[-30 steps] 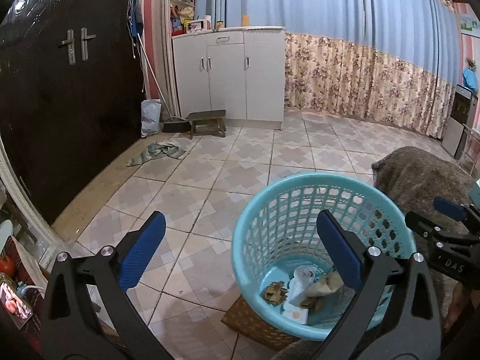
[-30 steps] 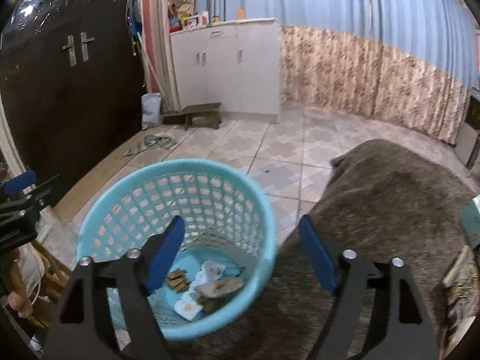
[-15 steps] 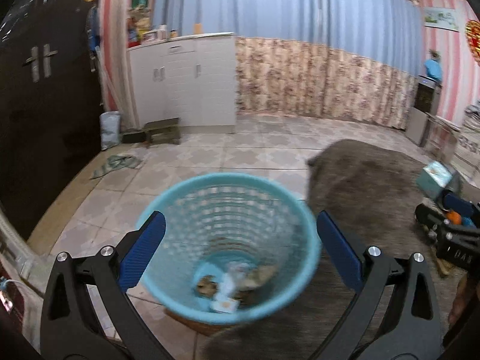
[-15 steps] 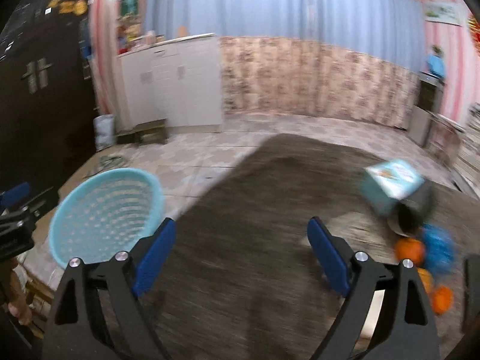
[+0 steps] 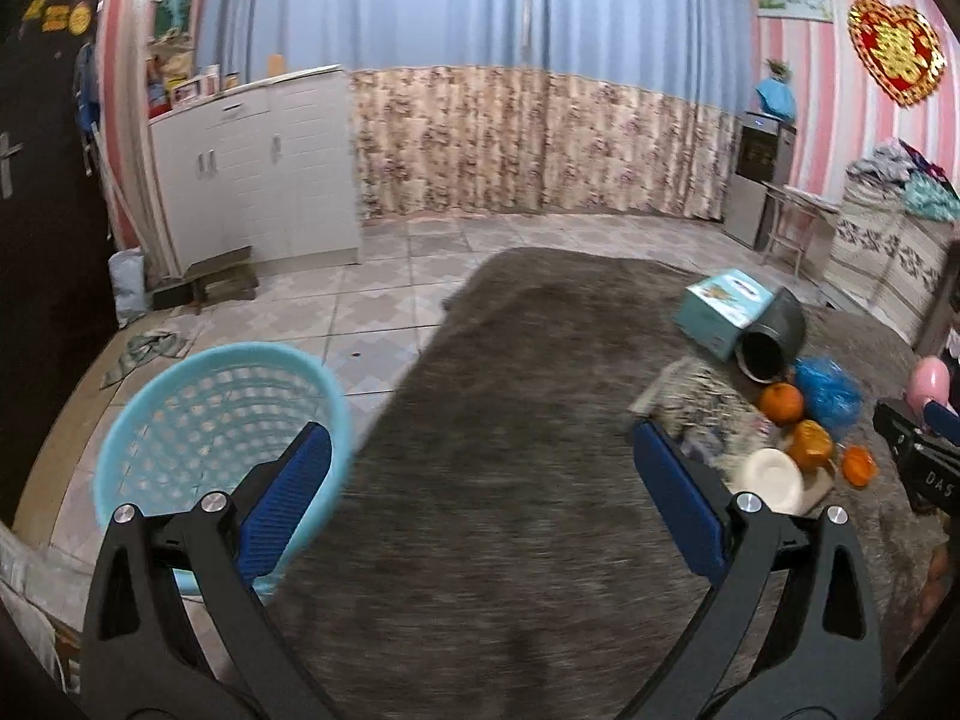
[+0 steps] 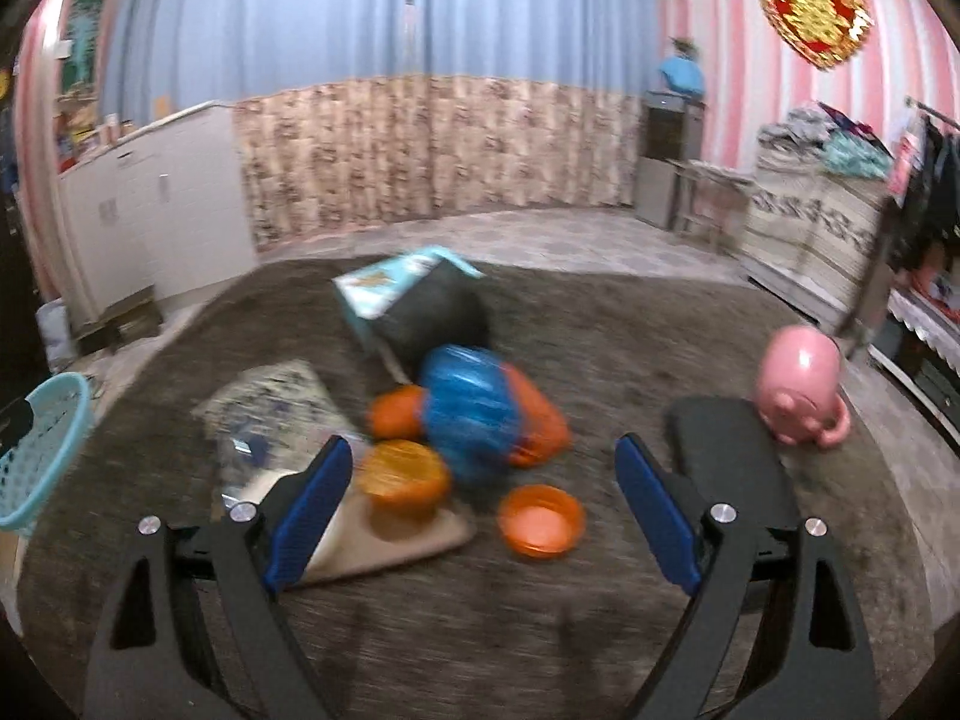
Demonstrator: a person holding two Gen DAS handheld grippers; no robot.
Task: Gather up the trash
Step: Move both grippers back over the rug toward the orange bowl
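Both claws stand with their blue pads wide apart and nothing between them: the left claw (image 5: 483,492) hangs over bare brown rug (image 5: 516,420), the right claw (image 6: 483,492) over the litter heaped on that rug.

Largest of the containers is the light-blue plastic basket (image 5: 198,414), standing on the tiled floor (image 5: 384,300) at the rug's left edge; from this angle its inside cannot be made out. The right wrist view catches only a sliver of it at the far left (image 6: 36,450). A dark round pot (image 5: 771,339) lies tipped on its side with its mouth open and dark, a teal carton (image 5: 723,312) leaning against it.

Just beside these lie a blue crumpled plastic bag (image 6: 471,408), a patterned flat packet (image 6: 270,408), an orange fruit (image 5: 780,402), an orange jar (image 6: 402,477) on a beige flat piece, and a small orange lid (image 6: 540,519), all blurred.

Only the right wrist view shows the pink pig-shaped figure (image 6: 801,384) and the black flat pad (image 6: 729,462) touching it. Only the left wrist view shows a white round plate (image 5: 771,480) and the white cabinet (image 5: 264,162) in full.
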